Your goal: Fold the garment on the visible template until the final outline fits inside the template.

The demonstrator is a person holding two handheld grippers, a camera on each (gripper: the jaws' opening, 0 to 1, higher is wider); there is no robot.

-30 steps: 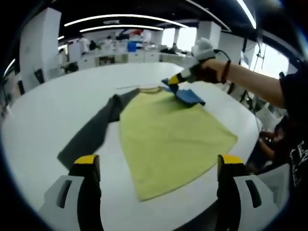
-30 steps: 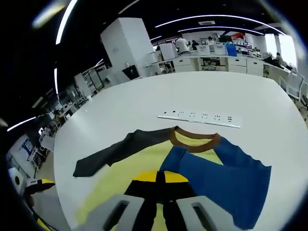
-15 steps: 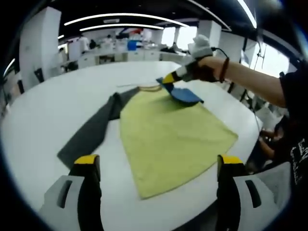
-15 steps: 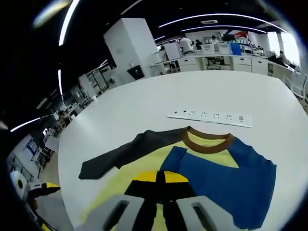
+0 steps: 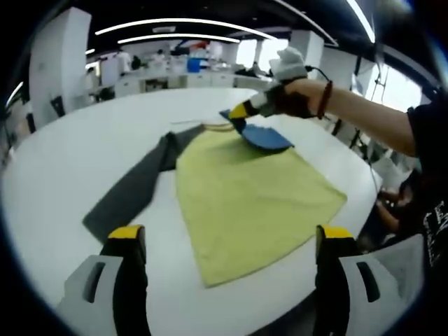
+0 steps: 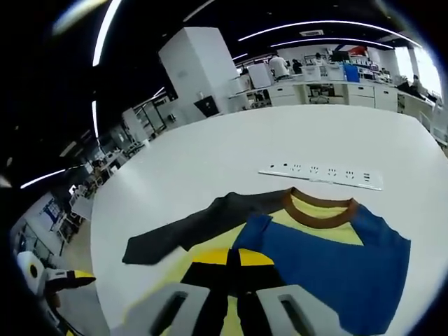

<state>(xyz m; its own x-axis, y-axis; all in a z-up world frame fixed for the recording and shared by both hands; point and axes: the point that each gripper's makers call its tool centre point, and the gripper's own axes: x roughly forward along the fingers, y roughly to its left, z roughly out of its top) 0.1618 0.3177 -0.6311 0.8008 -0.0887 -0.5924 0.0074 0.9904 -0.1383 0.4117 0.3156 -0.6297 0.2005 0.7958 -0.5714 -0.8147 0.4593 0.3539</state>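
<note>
Lying spread on the white worktop point(image 5: 63, 161), the garment point(image 5: 245, 196) is a T-shirt with a yellow body, a brown collar point(image 6: 319, 210), a dark grey sleeve point(image 5: 129, 192) stretched out flat to one side and a blue sleeve point(image 6: 329, 262) on the other. The right gripper point(image 6: 233, 260) has its yellow-tipped fingers closed together on the blue sleeve, which is folded in over the yellow body near the collar; in the left gripper view this same gripper point(image 5: 241, 112) shows at the far end of the shirt, held by a hand point(image 5: 294, 98). The left gripper point(image 5: 231, 241) hangs above the near hem, its fingers spread wide apart and holding nothing. A white power strip point(image 6: 320, 173) lies on the worktop just beyond the collar. Desks and people stand in the office behind
</note>
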